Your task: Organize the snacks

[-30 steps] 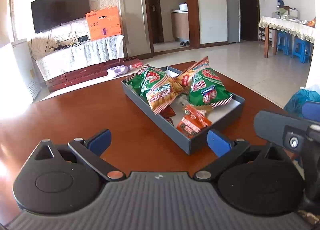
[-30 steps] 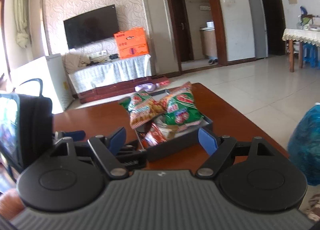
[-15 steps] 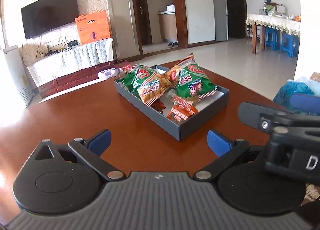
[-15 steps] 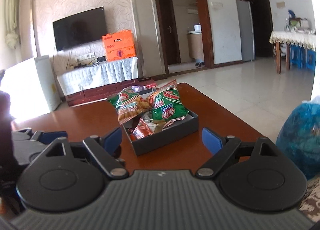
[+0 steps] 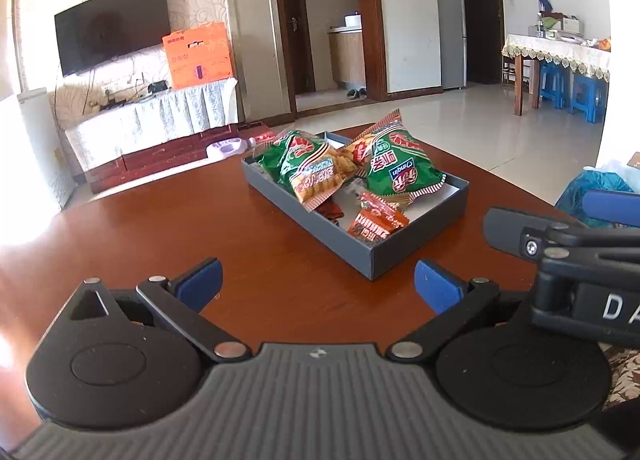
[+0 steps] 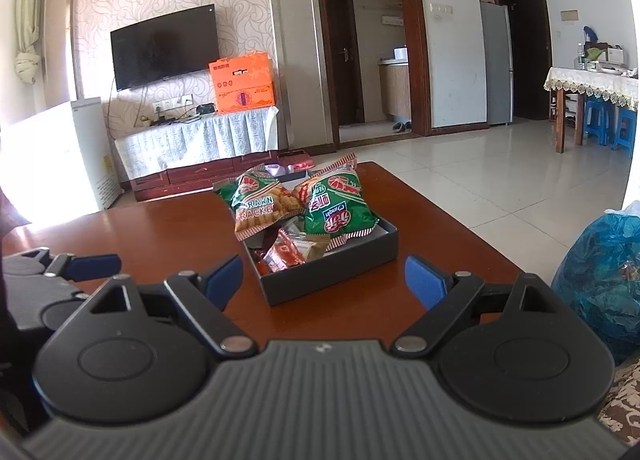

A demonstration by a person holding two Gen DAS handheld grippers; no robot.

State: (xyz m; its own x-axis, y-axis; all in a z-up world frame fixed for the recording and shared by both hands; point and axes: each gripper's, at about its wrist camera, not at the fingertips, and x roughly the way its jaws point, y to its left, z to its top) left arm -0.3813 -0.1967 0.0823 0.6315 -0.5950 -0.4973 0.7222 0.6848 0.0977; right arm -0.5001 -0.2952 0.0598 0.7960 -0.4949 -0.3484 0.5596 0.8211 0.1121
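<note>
Currently Catalogued: Snack Tray on Wooden Table

Nearest, left gripper and right gripper are both hovering with jaws spread wide, grasping nothing. Beyond them, a grey tray is sitting on the wooden table, holding small red sachets in front and 2 green cracker bags behind. Bags are likely handling light, puffy, crinkly and slippery, contents crushable; pinching a crimped end seam is looking safest.
</note>
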